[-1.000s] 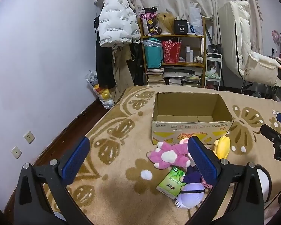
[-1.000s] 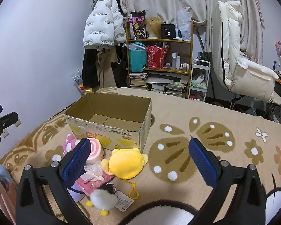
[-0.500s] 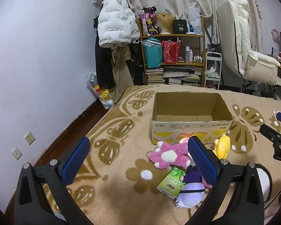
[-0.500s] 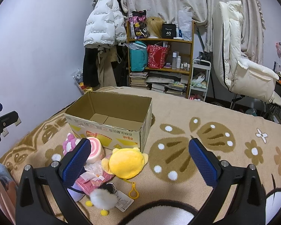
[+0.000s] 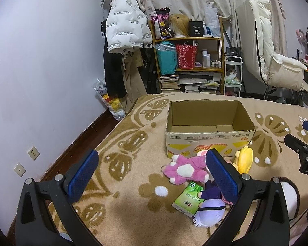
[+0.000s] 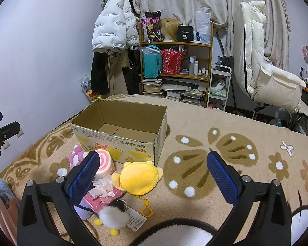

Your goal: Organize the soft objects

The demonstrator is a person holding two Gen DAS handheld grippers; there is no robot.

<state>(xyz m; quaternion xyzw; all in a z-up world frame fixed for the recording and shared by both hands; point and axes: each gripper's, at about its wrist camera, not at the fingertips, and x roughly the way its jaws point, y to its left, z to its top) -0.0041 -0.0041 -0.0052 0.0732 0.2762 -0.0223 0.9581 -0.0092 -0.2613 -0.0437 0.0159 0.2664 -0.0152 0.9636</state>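
Jacket (image 5: pixel 125 30): white puffer, hanging at 11 o'clock.
Shelf (image 5: pixel 187 65): wooden, crammed, at 12 o'clock.
Chair (image 6: pixel 264 69): cream recliner, at 2 o'clock.

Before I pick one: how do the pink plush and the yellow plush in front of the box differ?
The pink plush is fuzzy, with white paw patches, sprawled limbs out; the yellow plush is smooth, rounded and compact. The yellow one carries a yellow clip; the pink one shows a thin loop at its left end. The pink lies nearer the left gripper, the yellow nearer the right gripper. Both lie on the blanket outside the cardboard box.
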